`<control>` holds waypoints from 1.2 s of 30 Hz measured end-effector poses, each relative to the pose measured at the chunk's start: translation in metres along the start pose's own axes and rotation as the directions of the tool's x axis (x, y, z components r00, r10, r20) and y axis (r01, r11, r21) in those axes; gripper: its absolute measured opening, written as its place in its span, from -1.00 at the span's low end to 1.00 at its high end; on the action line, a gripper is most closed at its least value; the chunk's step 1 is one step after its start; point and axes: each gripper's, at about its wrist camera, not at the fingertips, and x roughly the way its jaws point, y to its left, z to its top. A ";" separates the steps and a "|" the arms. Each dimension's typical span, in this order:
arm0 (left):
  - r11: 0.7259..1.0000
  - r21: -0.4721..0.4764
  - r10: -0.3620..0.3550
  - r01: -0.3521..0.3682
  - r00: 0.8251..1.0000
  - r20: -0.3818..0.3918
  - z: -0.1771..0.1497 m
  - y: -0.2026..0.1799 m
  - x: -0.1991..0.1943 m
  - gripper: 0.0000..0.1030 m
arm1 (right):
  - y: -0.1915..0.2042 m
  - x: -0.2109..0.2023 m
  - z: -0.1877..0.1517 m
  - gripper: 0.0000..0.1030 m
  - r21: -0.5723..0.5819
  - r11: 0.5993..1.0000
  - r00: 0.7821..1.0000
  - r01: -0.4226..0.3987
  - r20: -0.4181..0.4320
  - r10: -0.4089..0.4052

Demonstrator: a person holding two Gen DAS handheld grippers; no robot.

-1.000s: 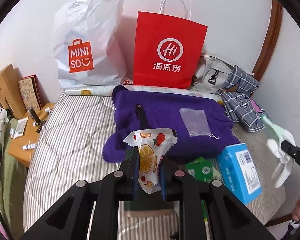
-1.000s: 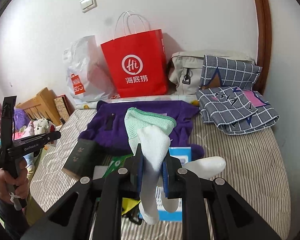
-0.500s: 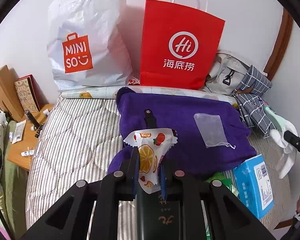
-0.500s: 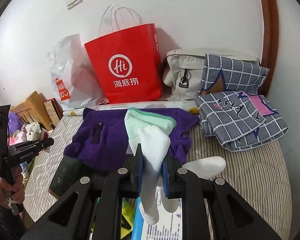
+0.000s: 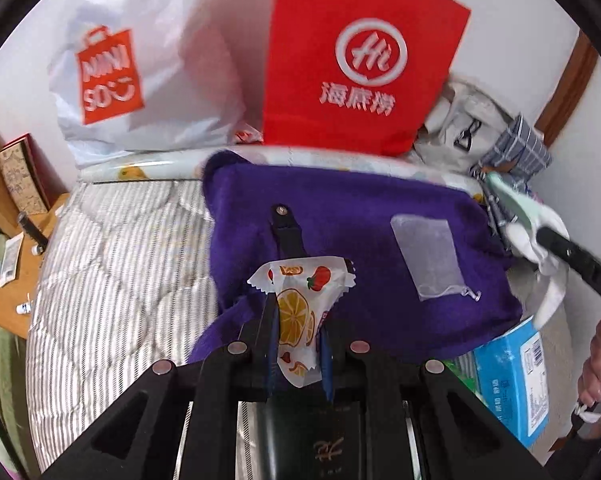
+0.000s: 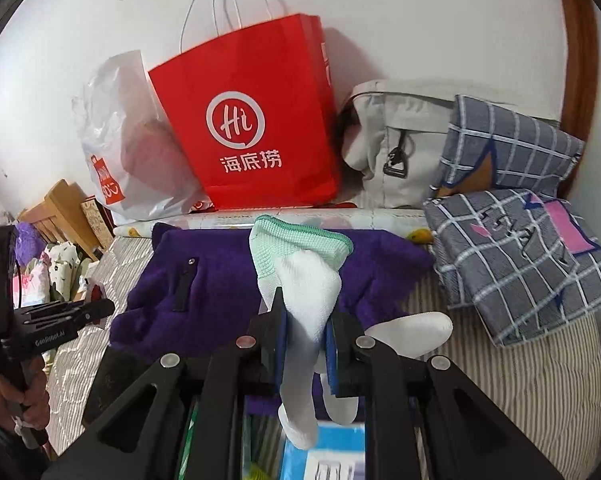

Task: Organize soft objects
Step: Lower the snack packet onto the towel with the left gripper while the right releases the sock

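My left gripper (image 5: 298, 334) is shut on a white fruit-print snack packet (image 5: 300, 300), held above the purple fleece garment (image 5: 352, 232) on the striped bed. My right gripper (image 6: 306, 328) is shut on a white sock with a mint green cuff (image 6: 300, 276), held above the same purple garment (image 6: 204, 276). The sock and right gripper show at the right edge of the left wrist view (image 5: 540, 236). The left gripper shows at the left of the right wrist view (image 6: 66, 314). A red paper bag (image 5: 360, 64) (image 6: 248, 124) and a white Miniso plastic bag (image 5: 140, 60) stand against the wall.
A blue box (image 5: 514, 380) and a dark box (image 5: 324, 436) lie near the bed's front. Folded grey checked cloth (image 6: 520, 256) and a beige bag (image 6: 396, 148) sit at the right. A clear pouch (image 5: 428, 256) lies on the purple garment. A wooden bedside stand (image 5: 16, 264) is left.
Both grippers have moved forward toward the bags at the wall, each still holding its item. The red bag and purple garment appear larger and closer.
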 end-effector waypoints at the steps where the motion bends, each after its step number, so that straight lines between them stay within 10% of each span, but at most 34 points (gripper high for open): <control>1: 1.000 0.005 0.009 -0.009 1.000 -0.012 0.002 -0.002 0.005 -0.68 | 0.000 0.006 0.002 -0.69 -0.003 1.000 1.000 0.001 -0.007 -0.001; 27: 0.998 0.057 0.028 -0.019 0.987 -0.157 0.014 -0.006 0.069 -0.62 | -0.012 0.100 0.000 -0.61 -0.002 1.000 0.980 0.001 -0.201 -0.001; 36: 0.999 0.054 0.000 0.009 0.987 -0.160 0.016 -0.010 0.076 -0.04 | -0.001 0.086 0.002 0.18 -0.060 0.998 0.986 0.004 -0.165 -0.014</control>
